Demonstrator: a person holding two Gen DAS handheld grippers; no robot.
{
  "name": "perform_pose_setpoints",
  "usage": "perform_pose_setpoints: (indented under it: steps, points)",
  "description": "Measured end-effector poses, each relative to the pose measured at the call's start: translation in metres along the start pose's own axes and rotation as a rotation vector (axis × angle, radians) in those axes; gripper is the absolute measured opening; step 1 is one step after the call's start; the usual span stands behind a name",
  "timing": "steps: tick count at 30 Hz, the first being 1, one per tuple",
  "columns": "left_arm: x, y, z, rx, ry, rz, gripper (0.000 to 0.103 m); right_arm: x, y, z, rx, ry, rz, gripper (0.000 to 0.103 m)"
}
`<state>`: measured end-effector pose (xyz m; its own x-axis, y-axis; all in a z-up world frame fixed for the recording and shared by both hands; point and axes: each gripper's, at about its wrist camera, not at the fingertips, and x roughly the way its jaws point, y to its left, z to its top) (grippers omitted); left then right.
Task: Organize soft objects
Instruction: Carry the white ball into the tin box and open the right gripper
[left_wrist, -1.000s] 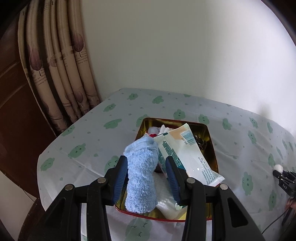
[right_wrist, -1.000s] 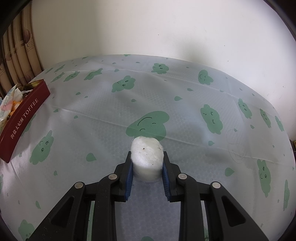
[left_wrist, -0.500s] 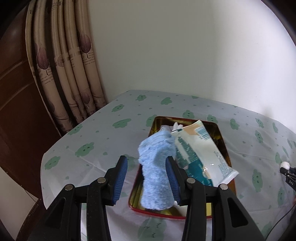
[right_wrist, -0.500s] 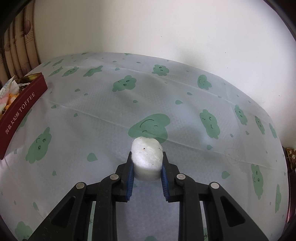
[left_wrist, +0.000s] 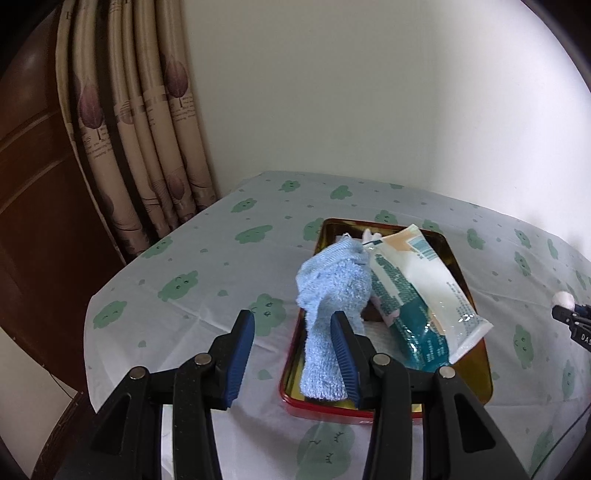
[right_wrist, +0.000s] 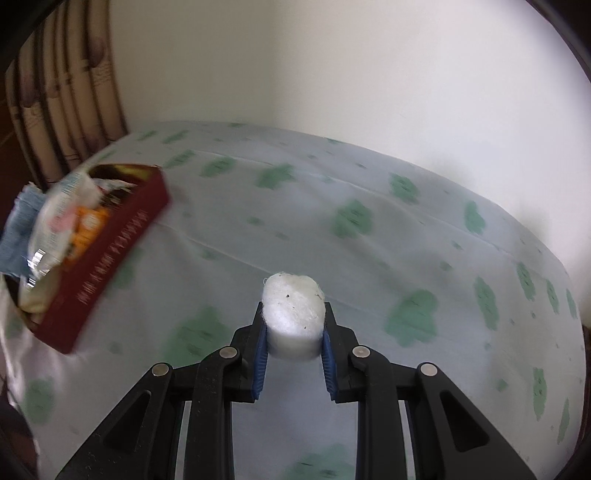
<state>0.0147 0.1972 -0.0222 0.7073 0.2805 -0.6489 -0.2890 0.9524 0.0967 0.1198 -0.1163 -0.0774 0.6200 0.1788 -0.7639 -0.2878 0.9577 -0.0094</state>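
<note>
A fuzzy blue cloth (left_wrist: 332, 284) stands in the red tin (left_wrist: 466, 284) and leans on a wipes packet (left_wrist: 417, 291). My left gripper (left_wrist: 291, 325) is open at the tin's near left corner. The cloth rests against its right finger (left_wrist: 343, 343), and the left finger is well clear of it. My right gripper (right_wrist: 293, 314) is shut on a white cotton wad (right_wrist: 291, 314) held above the tablecloth. The tin (right_wrist: 107, 258) lies to its left. In the left wrist view the right gripper (left_wrist: 569, 317) shows at the far right edge with the wad (left_wrist: 563, 298).
The table wears a pale cloth with green cloud prints (right_wrist: 406, 258). Patterned curtains (left_wrist: 147, 129) and dark wooden furniture (left_wrist: 33, 221) stand beyond its left edge, and a plain wall (left_wrist: 369, 92) runs behind. The tin also holds small white and orange items (right_wrist: 85, 221).
The left gripper slid left, so the blue cloth went from midway between its jaws to its right finger. The right gripper lifted the cotton wad off the cloth and carried it nearer the tin.
</note>
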Motion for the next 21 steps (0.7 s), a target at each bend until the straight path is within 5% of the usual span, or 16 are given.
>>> perform_pose_setpoints:
  steps: [11, 21]
  points:
    - [0.000, 0.006, 0.000, -0.011, -0.004, 0.031, 0.044, -0.003, 0.099, 0.063, -0.132, -0.058, 0.160, 0.023]
    - [-0.002, 0.011, 0.001, -0.031, -0.013, 0.028, 0.044, 0.038, 0.155, 0.102, -0.175, -0.033, 0.200, 0.023]
